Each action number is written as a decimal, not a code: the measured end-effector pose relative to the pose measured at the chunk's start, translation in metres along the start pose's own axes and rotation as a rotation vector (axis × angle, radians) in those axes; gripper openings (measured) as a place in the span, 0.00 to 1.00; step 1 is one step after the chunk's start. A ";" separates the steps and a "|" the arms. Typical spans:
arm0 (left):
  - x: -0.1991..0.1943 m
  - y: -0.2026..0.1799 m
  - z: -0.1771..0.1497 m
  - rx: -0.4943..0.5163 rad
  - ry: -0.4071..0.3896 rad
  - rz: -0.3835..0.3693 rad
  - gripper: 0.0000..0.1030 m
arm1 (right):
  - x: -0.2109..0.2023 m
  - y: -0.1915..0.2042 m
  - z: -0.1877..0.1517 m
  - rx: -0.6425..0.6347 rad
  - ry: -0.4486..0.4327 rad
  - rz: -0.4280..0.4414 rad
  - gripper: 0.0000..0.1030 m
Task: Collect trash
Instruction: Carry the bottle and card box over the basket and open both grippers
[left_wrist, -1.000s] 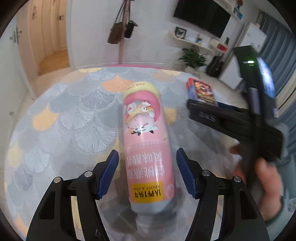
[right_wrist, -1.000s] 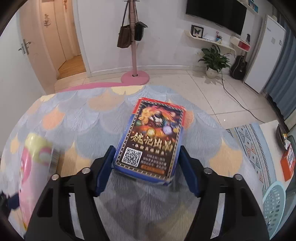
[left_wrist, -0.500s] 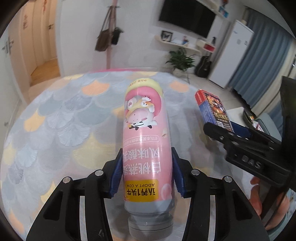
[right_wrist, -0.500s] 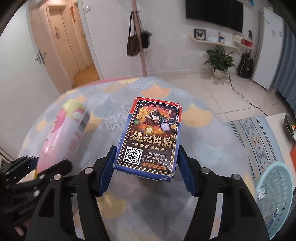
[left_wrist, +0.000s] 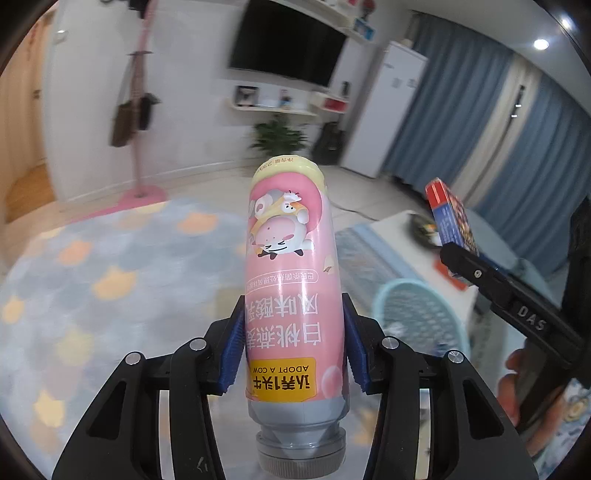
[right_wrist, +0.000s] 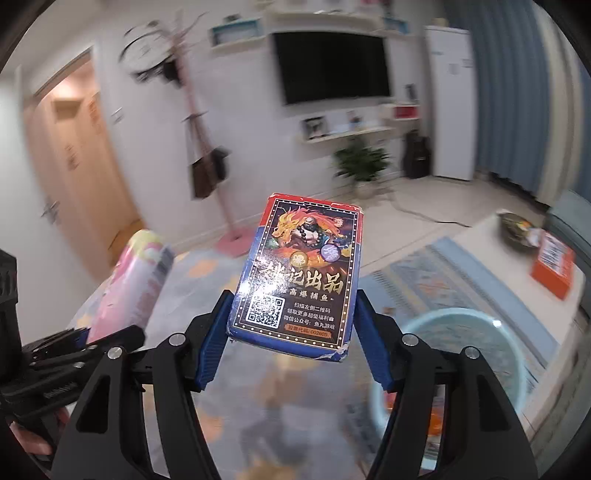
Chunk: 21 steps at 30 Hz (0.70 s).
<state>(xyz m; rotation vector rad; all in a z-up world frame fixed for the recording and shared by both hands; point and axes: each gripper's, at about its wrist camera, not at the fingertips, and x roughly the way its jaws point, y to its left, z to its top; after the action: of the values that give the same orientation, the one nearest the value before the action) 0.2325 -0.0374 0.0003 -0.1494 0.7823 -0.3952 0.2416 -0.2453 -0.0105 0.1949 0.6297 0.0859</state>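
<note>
Below, the pale-blue basket (right_wrist: 461, 354) holds scraps; tongs (left_wrist: 293, 354) clamp the bottle (left_wrist: 291, 280).

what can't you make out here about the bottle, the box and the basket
- pink bottle: left wrist view, whether anything is inside; the label wraps it.
- card box: right wrist view, underside faces away.
- blue basket: right wrist view, contents blurred, near rim behind the right gripper finger.
</note>
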 end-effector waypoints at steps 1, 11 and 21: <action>0.003 -0.011 0.003 0.011 0.001 -0.018 0.45 | -0.005 -0.011 0.001 0.018 -0.005 -0.018 0.59; 0.058 -0.098 0.014 0.089 0.078 -0.150 0.45 | -0.011 -0.154 -0.015 0.316 0.067 -0.196 0.59; 0.146 -0.163 0.005 0.175 0.224 -0.227 0.45 | 0.014 -0.216 -0.056 0.441 0.174 -0.261 0.60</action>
<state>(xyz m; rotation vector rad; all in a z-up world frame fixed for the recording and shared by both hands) 0.2828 -0.2450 -0.0470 -0.0296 0.9498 -0.7017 0.2245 -0.4461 -0.1072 0.5324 0.8385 -0.2930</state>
